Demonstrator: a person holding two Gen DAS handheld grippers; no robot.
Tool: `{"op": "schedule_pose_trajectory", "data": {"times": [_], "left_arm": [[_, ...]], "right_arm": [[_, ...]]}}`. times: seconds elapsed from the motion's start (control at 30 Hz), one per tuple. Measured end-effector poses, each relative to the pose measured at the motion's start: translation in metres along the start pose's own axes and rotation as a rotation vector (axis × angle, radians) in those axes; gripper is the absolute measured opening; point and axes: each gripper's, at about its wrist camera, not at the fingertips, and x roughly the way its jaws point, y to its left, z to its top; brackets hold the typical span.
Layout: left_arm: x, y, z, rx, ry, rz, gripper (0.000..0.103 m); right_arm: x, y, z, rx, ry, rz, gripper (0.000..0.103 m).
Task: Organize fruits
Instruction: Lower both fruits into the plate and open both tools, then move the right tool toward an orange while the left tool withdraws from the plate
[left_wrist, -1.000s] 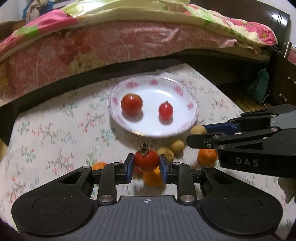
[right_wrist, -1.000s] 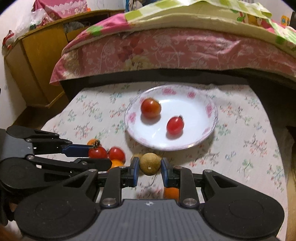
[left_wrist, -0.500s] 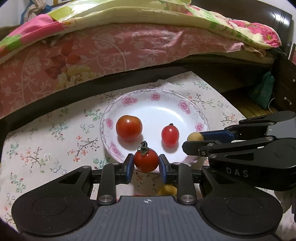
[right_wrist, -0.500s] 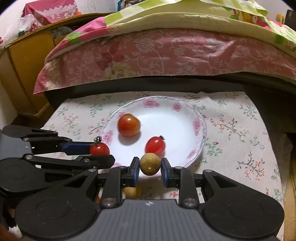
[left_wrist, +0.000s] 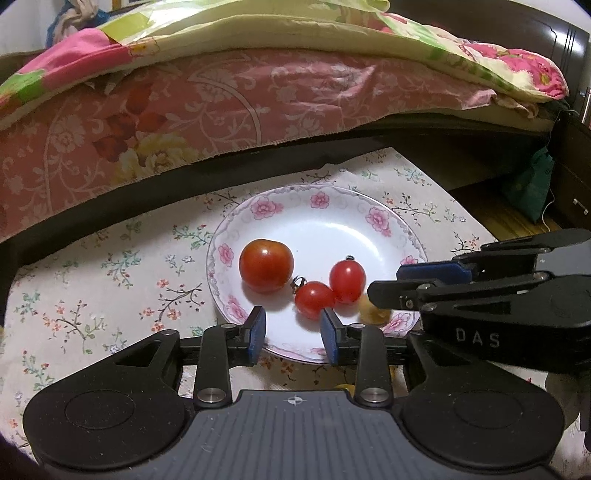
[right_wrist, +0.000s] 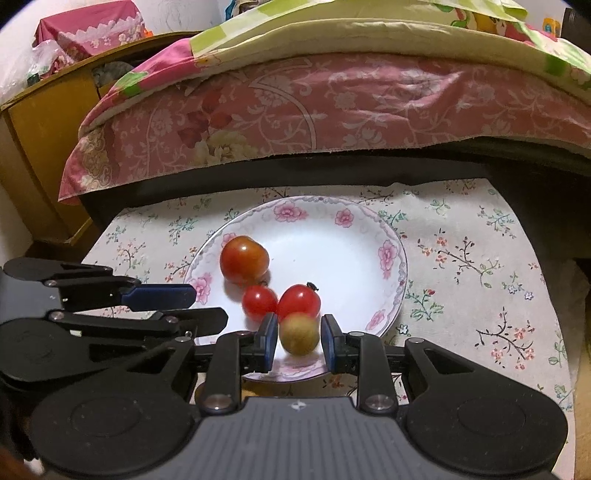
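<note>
A white plate with pink flowers (left_wrist: 369, 218) (right_wrist: 384, 254) lies on the floral cloth. On it are a large tomato (left_wrist: 266, 265) (right_wrist: 243, 259), a small tomato (left_wrist: 347, 276) (right_wrist: 299, 301) and another small stemmed tomato (left_wrist: 314, 299) (right_wrist: 259, 300). My left gripper (left_wrist: 293, 330) (right_wrist: 184, 295) is open over the plate's near rim, the stemmed tomato just ahead of it. My right gripper (right_wrist: 298, 341) (left_wrist: 388, 288) is open, a tan round fruit (right_wrist: 298, 332) (left_wrist: 373, 312) loose between its jaws on the plate, blurred.
A bed with a pink floral cover (left_wrist: 221, 103) (right_wrist: 332, 110) overhangs the cloth's far side. A yellow wooden cabinet (right_wrist: 40, 147) stands at the left. A green bag (left_wrist: 528, 188) sits on the floor at the right. A yellow fruit (left_wrist: 343, 387) peeks under the left gripper.
Both grippers moved forward over the plate and opened. The stemmed tomato left the left gripper and the tan fruit left the right gripper; both now lie on the plate.
</note>
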Motion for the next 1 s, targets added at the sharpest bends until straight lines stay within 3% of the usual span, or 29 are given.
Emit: {"op": "schedule_pose_trajectory", "data": {"times": [0.3, 0.43, 0.67, 1.0], "left_arm": [[-0.016, 0.006, 0.002, 0.003, -0.018, 0.036, 0.053], [-0.025, 0.009, 0.0, 0.002, -0.031, 0.042, 0.064], [-0.039, 0.013, -0.004, -0.017, -0.042, 0.054, 0.073], [-0.057, 0.014, -0.023, -0.02, -0.016, 0.092, 0.083]], "right_arm": [[-0.008, -0.002, 0.001, 0.015, -0.018, -0.012, 0.027], [-0.015, 0.0, 0.001, 0.017, -0.027, -0.012, 0.027], [-0.024, 0.004, -0.003, 0.021, -0.027, -0.009, 0.027], [-0.039, 0.009, -0.013, 0.023, -0.019, -0.01, 0.027]]}}
